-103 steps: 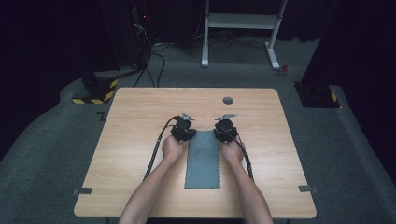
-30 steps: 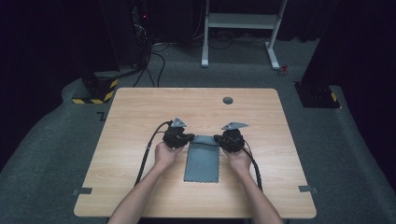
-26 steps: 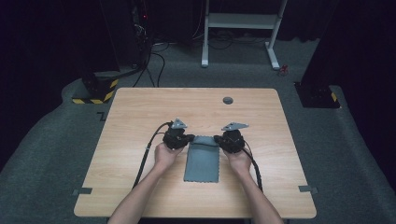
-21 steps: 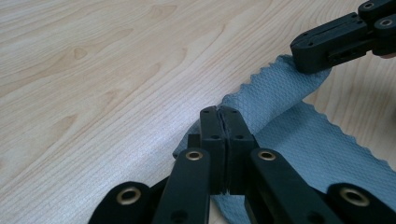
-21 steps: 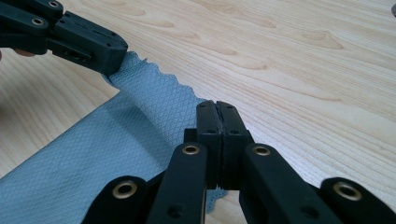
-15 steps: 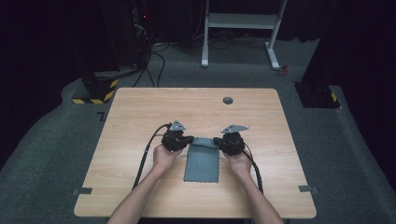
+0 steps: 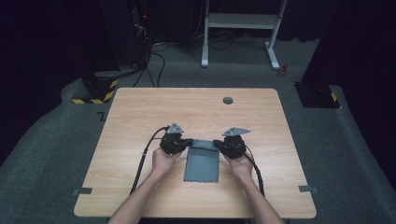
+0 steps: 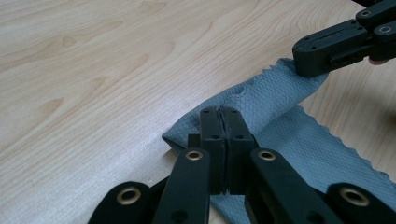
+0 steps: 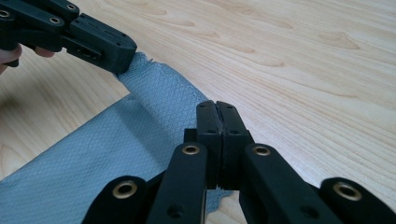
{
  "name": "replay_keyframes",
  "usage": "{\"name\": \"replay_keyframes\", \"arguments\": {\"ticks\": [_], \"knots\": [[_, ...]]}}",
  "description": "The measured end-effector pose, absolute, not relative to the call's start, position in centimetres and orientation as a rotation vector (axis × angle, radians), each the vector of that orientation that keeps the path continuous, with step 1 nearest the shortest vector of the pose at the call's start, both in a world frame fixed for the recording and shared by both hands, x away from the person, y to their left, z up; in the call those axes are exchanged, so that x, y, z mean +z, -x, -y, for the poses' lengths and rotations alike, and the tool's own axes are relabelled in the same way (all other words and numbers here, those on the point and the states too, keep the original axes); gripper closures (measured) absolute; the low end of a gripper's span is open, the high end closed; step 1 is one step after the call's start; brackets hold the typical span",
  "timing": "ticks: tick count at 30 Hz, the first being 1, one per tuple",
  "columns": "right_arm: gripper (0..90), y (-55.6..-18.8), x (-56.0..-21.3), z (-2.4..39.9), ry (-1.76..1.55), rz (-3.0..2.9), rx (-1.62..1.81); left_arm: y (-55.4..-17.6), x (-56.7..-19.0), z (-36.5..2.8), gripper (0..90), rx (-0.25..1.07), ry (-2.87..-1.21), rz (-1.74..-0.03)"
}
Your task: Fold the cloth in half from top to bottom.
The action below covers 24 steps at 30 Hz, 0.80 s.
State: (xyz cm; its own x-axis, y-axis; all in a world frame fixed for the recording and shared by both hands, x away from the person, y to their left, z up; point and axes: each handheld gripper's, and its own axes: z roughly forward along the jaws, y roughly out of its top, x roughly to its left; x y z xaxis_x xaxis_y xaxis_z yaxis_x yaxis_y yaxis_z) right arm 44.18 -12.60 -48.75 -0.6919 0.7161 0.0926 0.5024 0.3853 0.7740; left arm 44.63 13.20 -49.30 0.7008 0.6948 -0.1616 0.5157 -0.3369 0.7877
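Two corners pinched: left gripper (image 8: 223, 112) and right gripper (image 9: 217, 105) each clench the grey cloth (image 7: 201, 161), far edge lifted mid-fold; laying it toward the worktop's (image 7: 140, 112) near edge remains.

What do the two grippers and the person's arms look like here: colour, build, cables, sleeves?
Both the left gripper and the right gripper are black, with flat bar linkages joined by brass-ringed rivets and square-tipped fingers. Each carries a grey three-cornered plate on top and trails a black cable back along the forearm. The forearms are bare, with no sleeves or gloves in view.
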Motion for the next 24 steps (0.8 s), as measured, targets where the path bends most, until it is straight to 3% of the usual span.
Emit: {"name": "replay_keyframes", "arguments": {"ticks": [24], "knots": [[89.5,-42.7,-48.8,12.7,-1.057,-2.395,1.242,-43.0,-49.3,-13.7,88.8,0.227,-1.994,-0.908]]}}
